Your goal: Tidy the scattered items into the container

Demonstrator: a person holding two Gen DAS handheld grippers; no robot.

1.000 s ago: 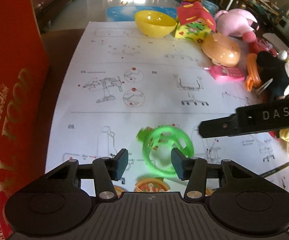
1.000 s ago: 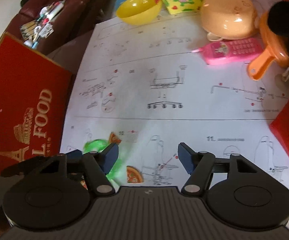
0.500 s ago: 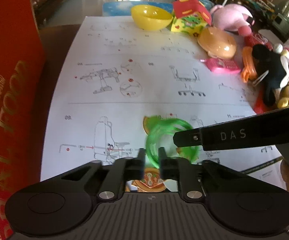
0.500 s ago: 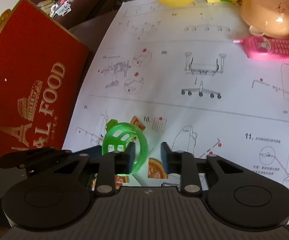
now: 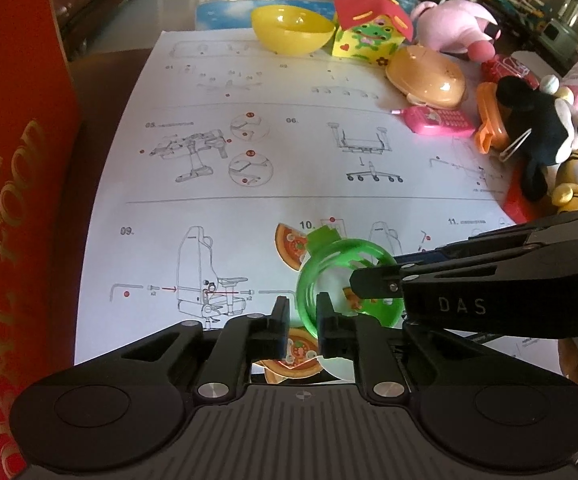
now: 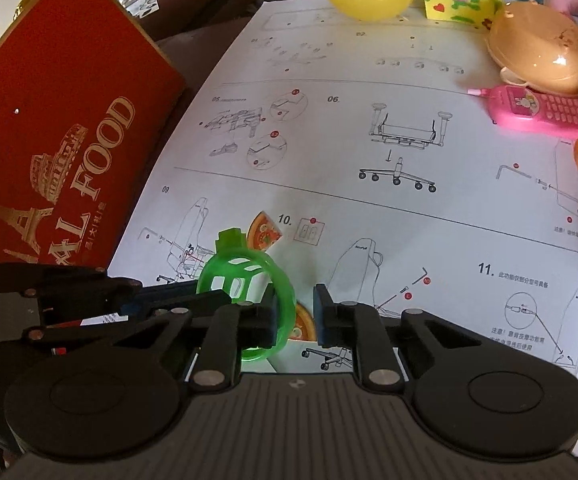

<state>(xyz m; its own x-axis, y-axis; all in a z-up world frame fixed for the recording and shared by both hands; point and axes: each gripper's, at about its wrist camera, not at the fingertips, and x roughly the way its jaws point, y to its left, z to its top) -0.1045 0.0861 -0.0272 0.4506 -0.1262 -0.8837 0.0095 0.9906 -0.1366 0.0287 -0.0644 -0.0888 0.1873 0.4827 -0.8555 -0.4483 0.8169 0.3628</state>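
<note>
The red box (image 5: 9, 200), which I take to be the container, stands at the far left, and its printed wall rises along the edge of the paper sheet (image 5: 249, 200). A strip of dark table lies between box and sheet.

The left gripper (image 5: 303, 320) points steeply down at the near part of the sheet. It is clenched on the near rim of the green ring (image 5: 313, 268), with the thin plastic wall pinched between its pads. The ring is tipped up on edge, its square tab points away up the sheet, and its open face turns toward the right. Pizza slices (image 5: 289, 246) lie flat on the paper just beyond and beneath it.

The right gripper (image 6: 295, 316) comes in from the right, and its jaws are closing. The ring's opposite rim sits between them against the left pad, while the right pad stands apart from it.

The left hand is nearer the box, so the carry probably goes leftward and up over that wall. That side is open, with bare paper and no toys. To the right, the pink phone (image 5: 437, 120) and the black plush (image 5: 537, 128) crowd the far corner, well apart from the ring.
</note>
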